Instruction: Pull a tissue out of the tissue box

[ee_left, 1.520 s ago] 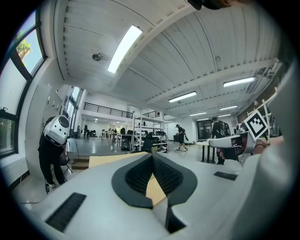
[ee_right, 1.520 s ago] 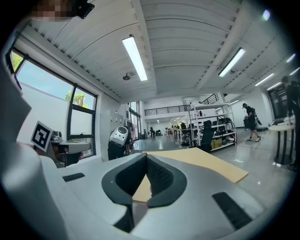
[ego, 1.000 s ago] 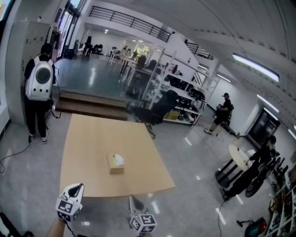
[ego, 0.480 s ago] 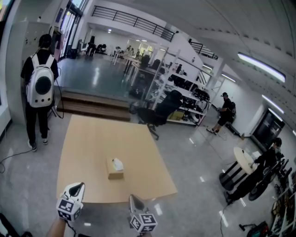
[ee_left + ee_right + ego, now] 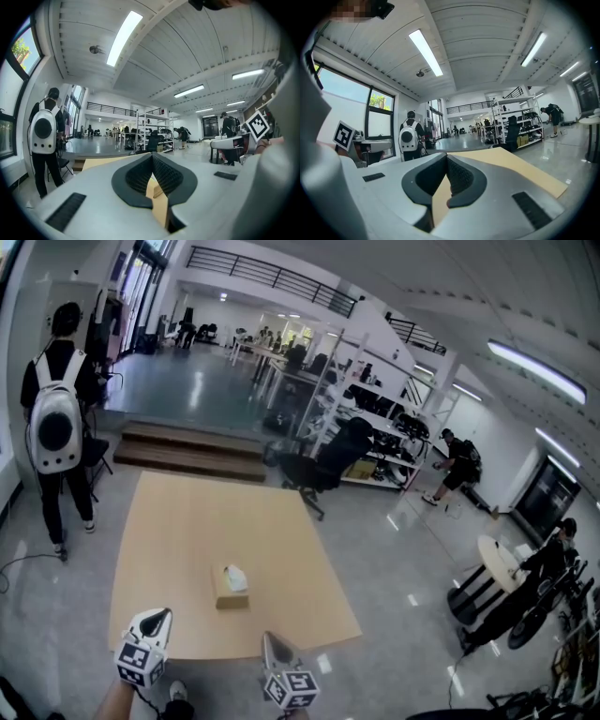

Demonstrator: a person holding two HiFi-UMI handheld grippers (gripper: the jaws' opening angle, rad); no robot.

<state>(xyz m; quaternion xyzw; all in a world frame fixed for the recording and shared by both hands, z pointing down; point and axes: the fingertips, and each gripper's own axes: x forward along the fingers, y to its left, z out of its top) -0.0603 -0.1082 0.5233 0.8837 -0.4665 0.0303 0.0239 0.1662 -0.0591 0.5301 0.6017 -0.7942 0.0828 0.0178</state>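
Note:
A tan tissue box (image 5: 231, 591) lies on the wooden table (image 5: 187, 521), towards its near edge, with a white tissue (image 5: 235, 575) sticking up from its top. My left gripper (image 5: 164, 614) is held low at the near left, just short of the table edge, its jaws closed together and empty. My right gripper (image 5: 266, 638) is beside it at the near centre, also shut with nothing in it. In the left gripper view the left gripper (image 5: 152, 155) points level over the table, jaws meeting at the tip. In the right gripper view the right gripper (image 5: 446, 156) does the same.
A person with a white backpack (image 5: 54, 437) stands at the table's far left. A black office chair (image 5: 328, 460) and wooden steps (image 5: 187, 451) lie beyond the table. Shelving, desks and other people fill the back; a small round table (image 5: 497, 563) stands at right.
I have come closer to the table: it and the tissue box sit larger and nearer in the head view. The person with the backpack has shifted left. Both grippers keep their shut pose.

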